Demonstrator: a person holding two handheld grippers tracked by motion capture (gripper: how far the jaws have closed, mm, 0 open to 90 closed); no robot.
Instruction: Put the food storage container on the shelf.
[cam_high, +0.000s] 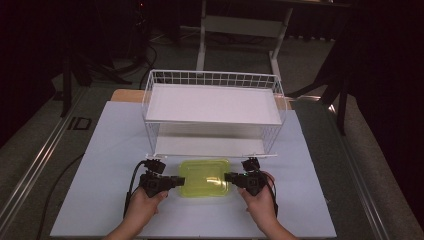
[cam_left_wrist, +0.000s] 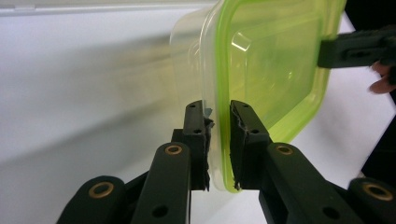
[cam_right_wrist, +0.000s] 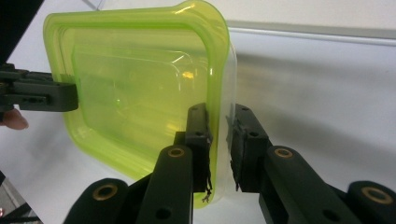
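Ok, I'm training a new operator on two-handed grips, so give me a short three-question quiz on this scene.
1. True or false: the left gripper and the right gripper clamp opposite edges of the container.
2. What colour is the container's lid? A) blue B) yellow-green C) red
3. What stands on the table just behind the container?

Key
1. True: each gripper's jaws pinch the rim, one on each side.
2. B
3. A white wire rack with two shelves, both bare.
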